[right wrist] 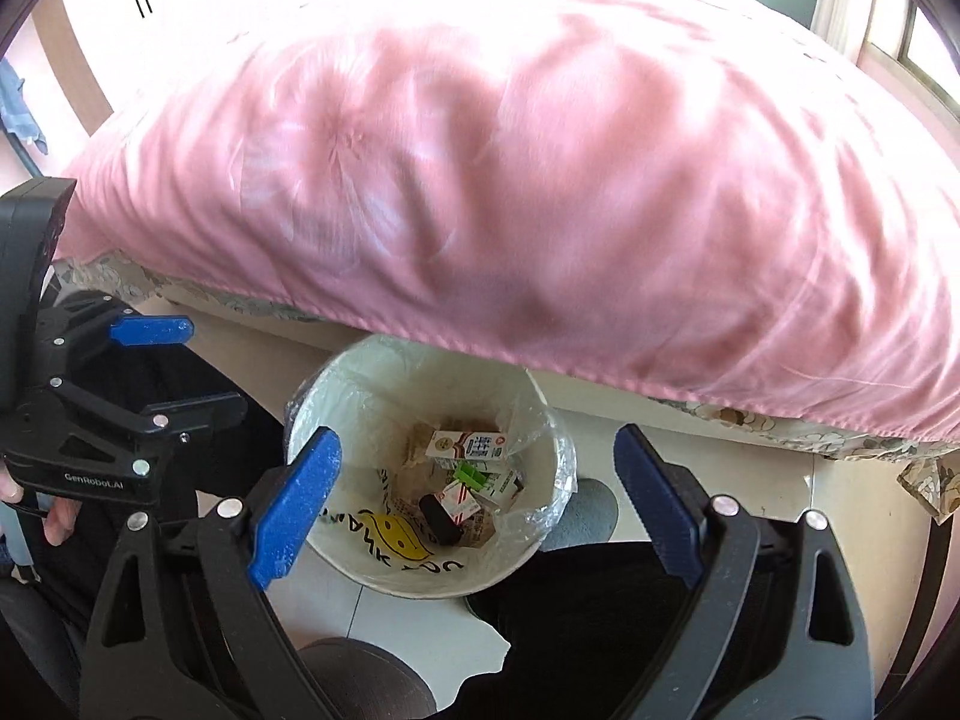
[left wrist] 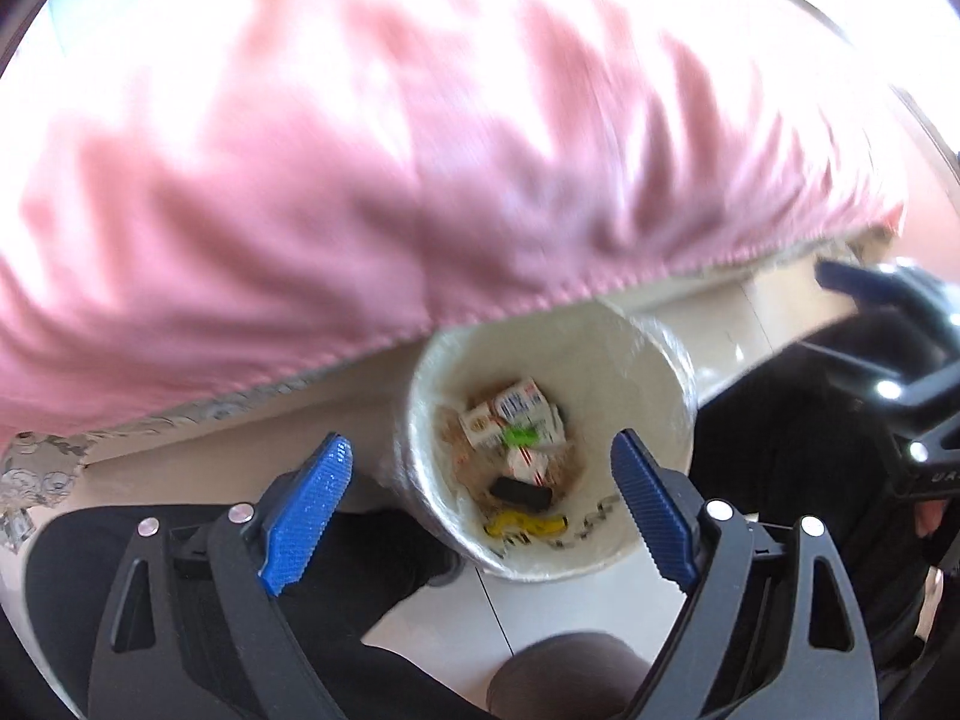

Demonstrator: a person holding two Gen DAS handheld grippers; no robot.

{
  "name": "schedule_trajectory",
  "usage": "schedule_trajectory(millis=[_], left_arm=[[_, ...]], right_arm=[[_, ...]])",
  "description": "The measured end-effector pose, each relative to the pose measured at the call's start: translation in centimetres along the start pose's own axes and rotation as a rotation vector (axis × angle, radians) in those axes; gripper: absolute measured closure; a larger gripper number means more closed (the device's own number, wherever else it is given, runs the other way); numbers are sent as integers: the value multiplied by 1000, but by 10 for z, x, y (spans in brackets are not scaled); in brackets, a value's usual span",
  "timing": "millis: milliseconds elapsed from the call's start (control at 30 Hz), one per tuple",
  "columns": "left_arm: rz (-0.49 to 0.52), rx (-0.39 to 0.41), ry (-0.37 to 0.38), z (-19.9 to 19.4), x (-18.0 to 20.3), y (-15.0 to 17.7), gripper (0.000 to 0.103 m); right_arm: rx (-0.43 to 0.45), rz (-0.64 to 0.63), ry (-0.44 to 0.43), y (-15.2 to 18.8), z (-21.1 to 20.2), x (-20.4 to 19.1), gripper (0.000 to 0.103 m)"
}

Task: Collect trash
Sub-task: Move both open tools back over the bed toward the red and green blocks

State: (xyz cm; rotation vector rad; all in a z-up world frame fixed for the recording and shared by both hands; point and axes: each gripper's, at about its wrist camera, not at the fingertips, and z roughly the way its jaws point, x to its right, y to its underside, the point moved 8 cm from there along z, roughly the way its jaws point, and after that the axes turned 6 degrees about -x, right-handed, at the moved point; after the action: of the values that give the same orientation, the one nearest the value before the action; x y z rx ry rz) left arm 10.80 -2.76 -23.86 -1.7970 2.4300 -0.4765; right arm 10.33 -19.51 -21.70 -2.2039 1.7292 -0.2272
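Both grippers, the left one (left wrist: pixel 483 450) and the right one (right wrist: pixel 477 450), hang wide open and empty above the bin (right wrist: pixel 543 414) by the bed (right wrist: pixel 480 180), likely because the trash (right wrist: pixel 468 444) already lies inside it.

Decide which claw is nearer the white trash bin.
Right, narrowly, I judge. The right claw hangs open almost straight above the trash bin, looking down into it. The left claw, also open, sits off to the bin's side, seeing its outer wall.
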Motion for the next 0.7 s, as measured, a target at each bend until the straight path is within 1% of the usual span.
schedule_trajectory(millis=[67, 200, 267, 333, 400, 500, 700], left_arm=[[-28, 62, -17, -16, -8, -13, 12], [-56, 168, -82, -46, -20, -40, 12], [-75, 223, -113, -60, -27, -55, 12], [-77, 248, -131, -68, -32, -71, 12], [-79, 297, -155, -80, -33, -87, 12], [-69, 327, -185, -89, -34, -109, 12], [-43, 373, -197, -104, -42, -150, 12]], right_arm=[[49, 19, -23, -10, -18, 3, 13], [137, 69, -35, -34, -49, 16, 13], [170, 85, -39, -46, -60, 21, 13], [197, 89, -29, -59, -69, 24, 13], [215, 96, -22, -69, -73, 29, 13], [223, 95, -36, -82, -76, 34, 13], [234, 23, -1, -115, -76, 41, 13]])
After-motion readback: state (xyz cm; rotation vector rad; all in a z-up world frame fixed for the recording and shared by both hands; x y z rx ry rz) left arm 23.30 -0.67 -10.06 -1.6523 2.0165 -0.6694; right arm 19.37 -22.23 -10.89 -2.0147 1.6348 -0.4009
